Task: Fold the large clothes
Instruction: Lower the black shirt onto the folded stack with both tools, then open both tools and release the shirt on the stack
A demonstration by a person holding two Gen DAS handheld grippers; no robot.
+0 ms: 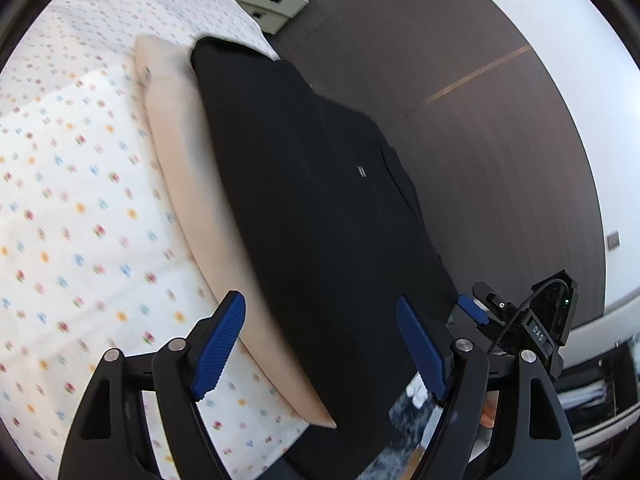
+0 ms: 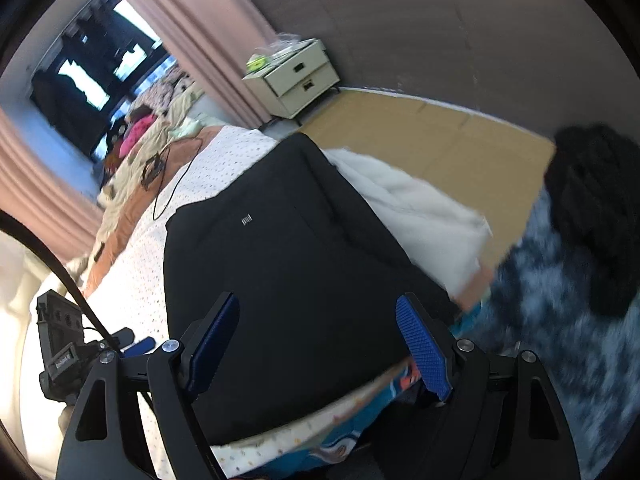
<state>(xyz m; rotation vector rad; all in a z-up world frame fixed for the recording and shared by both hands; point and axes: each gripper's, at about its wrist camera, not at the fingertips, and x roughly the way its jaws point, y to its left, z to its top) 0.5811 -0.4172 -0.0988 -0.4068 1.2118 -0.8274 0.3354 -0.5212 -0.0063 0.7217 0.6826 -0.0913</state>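
A large black garment (image 1: 320, 208) lies flat along the edge of a bed with a white flowered sheet (image 1: 80, 184). It partly covers a beige cloth (image 1: 176, 128). My left gripper (image 1: 320, 344) is open and empty, hovering over the garment's near end. In the right wrist view the same black garment (image 2: 280, 264) lies on the dotted sheet (image 2: 136, 280), a small white logo near its far part. My right gripper (image 2: 318, 344) is open and empty above the garment's near edge. The right gripper's body also shows in the left wrist view (image 1: 520, 320).
A cream two-drawer nightstand (image 2: 296, 76) stands by the pink curtain (image 2: 200, 32) at the bed's head. A heap of clothes (image 2: 160, 120) and a black cable (image 2: 172, 184) lie farther up the bed. A white pillow (image 2: 420, 216) lies at the bed's right edge. A person in blue patterned clothing (image 2: 560, 320) stands close on the right.
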